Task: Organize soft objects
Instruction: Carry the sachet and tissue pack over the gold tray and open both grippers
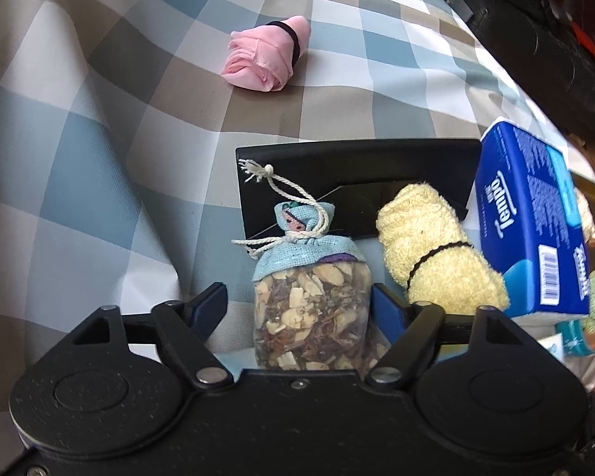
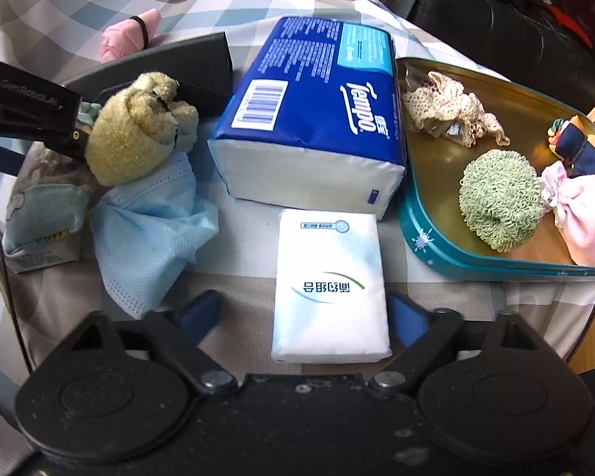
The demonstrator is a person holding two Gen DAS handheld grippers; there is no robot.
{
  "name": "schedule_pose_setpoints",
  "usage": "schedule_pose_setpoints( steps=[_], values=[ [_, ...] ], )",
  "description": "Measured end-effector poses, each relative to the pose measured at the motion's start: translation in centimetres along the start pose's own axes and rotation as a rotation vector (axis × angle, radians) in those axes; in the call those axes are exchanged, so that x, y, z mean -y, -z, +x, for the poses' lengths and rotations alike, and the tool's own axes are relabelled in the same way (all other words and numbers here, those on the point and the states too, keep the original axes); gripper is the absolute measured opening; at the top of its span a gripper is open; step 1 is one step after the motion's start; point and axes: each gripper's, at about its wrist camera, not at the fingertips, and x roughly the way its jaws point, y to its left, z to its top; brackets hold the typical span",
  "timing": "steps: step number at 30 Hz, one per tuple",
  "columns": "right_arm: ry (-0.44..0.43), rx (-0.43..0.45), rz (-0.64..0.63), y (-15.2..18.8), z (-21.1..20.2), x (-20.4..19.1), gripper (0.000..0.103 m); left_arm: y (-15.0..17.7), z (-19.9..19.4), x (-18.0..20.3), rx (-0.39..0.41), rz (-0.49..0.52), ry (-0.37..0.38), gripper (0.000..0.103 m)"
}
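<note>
Soft objects lie scattered across the checked cloth (image 2: 79, 8), and we work from the big things down. The teal tin tray (image 2: 428, 238) at the right already holds a green knitted ball (image 2: 496, 198), a cream lace piece (image 2: 452, 107) and a pink pouch (image 2: 587, 218), so we judge it the likely collecting place. The blue Tempo tissue pack (image 2: 317, 119) stands just beside its rim. In front of that pack lies the small white tissue packet (image 2: 331, 289), between the fingers of our right gripper (image 2: 305, 317): the right pad looks to touch its edge, the left pad stands clear, so nothing is gripped yet. We should centre the packet and close evenly on its long sides, gently, since it will squash.

Our left gripper (image 1: 297, 305) straddles the herb sachet (image 1: 311, 305), jaws part open; the right pad seems just to meet the bag, the left one stands off, so it is loose too. Beside it lies the yellow rolled towel (image 1: 436, 254), with a pink rolled cloth (image 1: 265, 55) well apart. We should grip the sachet's filled body, not its cord.
</note>
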Motion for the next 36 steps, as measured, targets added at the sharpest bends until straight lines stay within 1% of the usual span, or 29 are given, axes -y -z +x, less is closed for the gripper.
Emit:
schedule_pose_setpoints(
  steps=[1,2,3,8,11,15,18,22,25,28,32,36],
  values=[
    [-0.001,0.005,-0.003,0.0,-0.2,0.1,0.068,0.0,0.0,-0.2,-0.003,-0.013,0.026,0.053],
    [-0.001,0.012,-0.008,0.0,-0.5,0.2,0.053,-0.1,-0.1,-0.4,-0.006,-0.027,0.048,0.051],
    [-0.004,0.018,-0.011,0.1,-0.9,0.2,0.051,0.0,-0.2,-0.5,0.003,-0.033,0.054,0.049],
    [-0.043,0.022,0.019,0.4,-2.2,1.1,0.051,0.2,-1.6,-0.5,0.068,-0.032,0.059,0.044],
    [-0.081,0.036,0.035,0.7,-3.4,1.7,0.051,0.3,-3.0,-1.4,0.121,-0.062,0.085,0.044],
    [-0.165,0.068,0.067,0.8,-5.3,2.4,0.051,0.2,-4.1,-2.6,0.166,-0.115,0.091,0.044],
    [-0.23,0.119,0.09,0.5,-7.4,3.0,0.051,0.2,-4.6,-3.5,0.186,-0.157,0.099,0.044],
    [-0.273,0.225,0.112,0.1,-10.7,4.6,0.051,0.6,-5.2,-3.8,0.204,-0.168,0.083,0.044],
    [-0.247,0.319,0.11,-0.4,-13.4,6.3,0.051,0.8,-5.5,-3.7,0.211,-0.15,0.077,0.044],
    [-0.2,0.389,0.123,-1.0,-15.1,8.9,0.051,0.8,-6.0,-2.9,0.218,-0.113,0.046,0.044],
    [-0.128,0.455,0.153,-2.4,-16.3,13.1,0.051,1.0,-6.8,-1.4,0.22,-0.087,0.045,0.044],
    [-0.071,0.502,0.215,-3.9,-16.5,17.4,0.051,1.1,-7.9,1.1,0.215,-0.026,0.037,0.044]
  ],
)
